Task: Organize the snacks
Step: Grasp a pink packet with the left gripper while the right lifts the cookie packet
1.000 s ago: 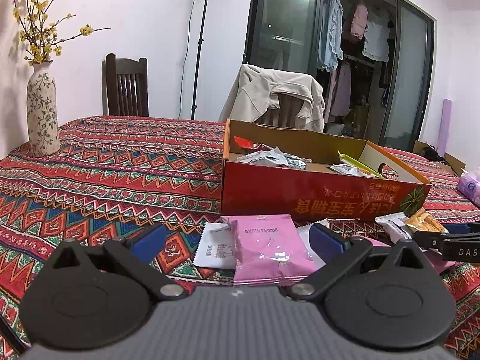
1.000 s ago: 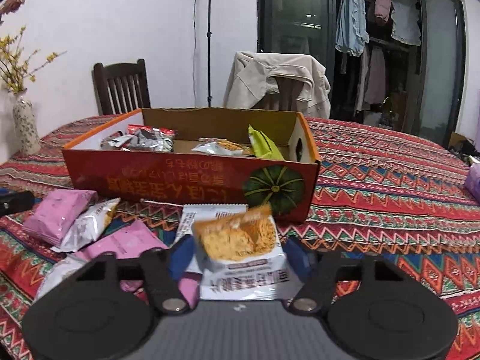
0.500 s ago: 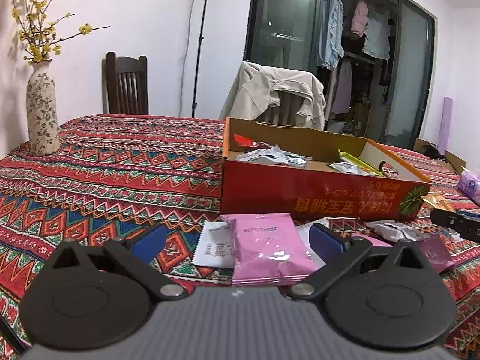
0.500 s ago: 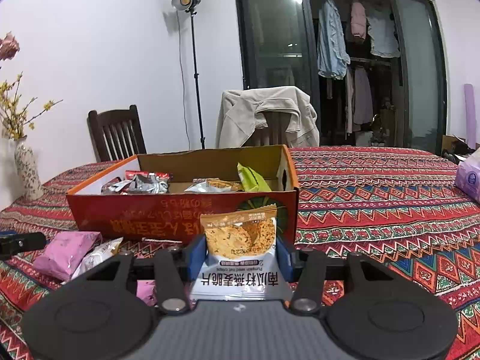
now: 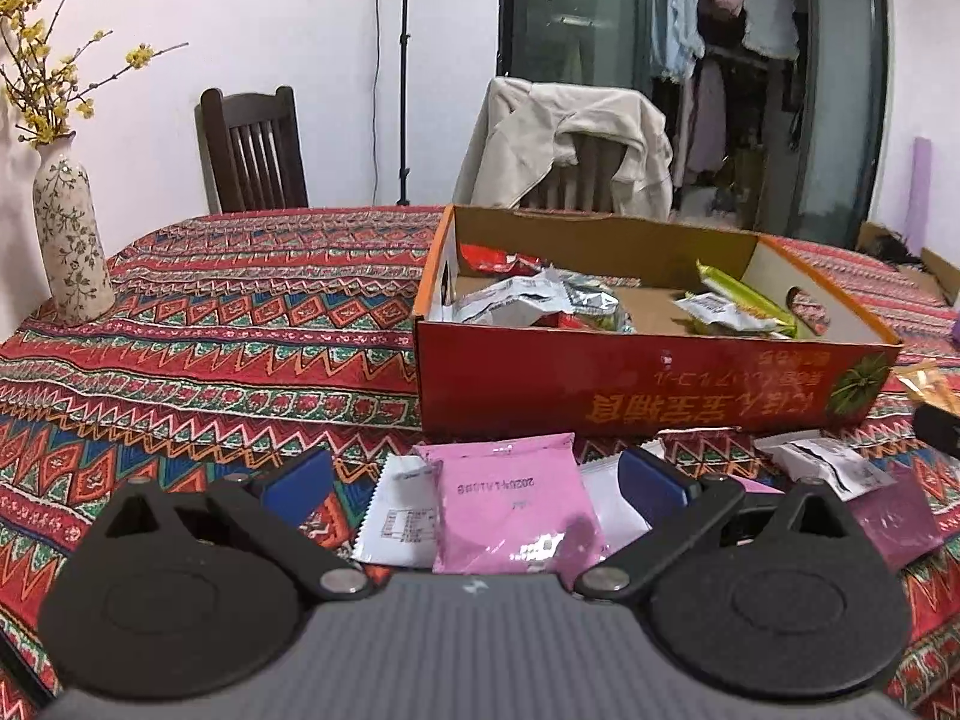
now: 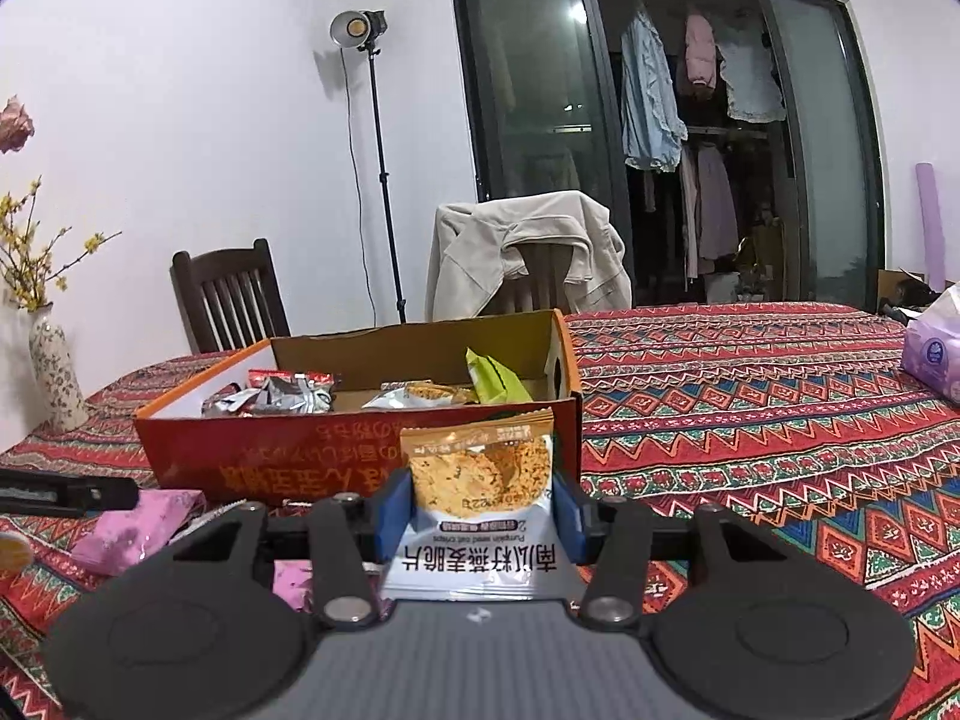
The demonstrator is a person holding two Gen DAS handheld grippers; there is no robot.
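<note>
Lifted off the tablecloth (image 6: 750, 420) since the earlier frame, the oat-crisp packet (image 6: 480, 492) stands clamped in the right gripper (image 6: 480, 513), nearly level before the red box (image 6: 252, 450); left gripper (image 5: 474, 480), jaws apart, hovers over the pink packet (image 5: 510, 504).

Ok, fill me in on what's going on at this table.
A person is sorting snacks into the red cardboard box with two handheld claws. The right claw is shut on an oat crisp packet, held just in front of the box; its jaws have just been closing on it. The left claw is open over a pink packet lying on the tablecloth. Several packets already lie in the box.
</note>
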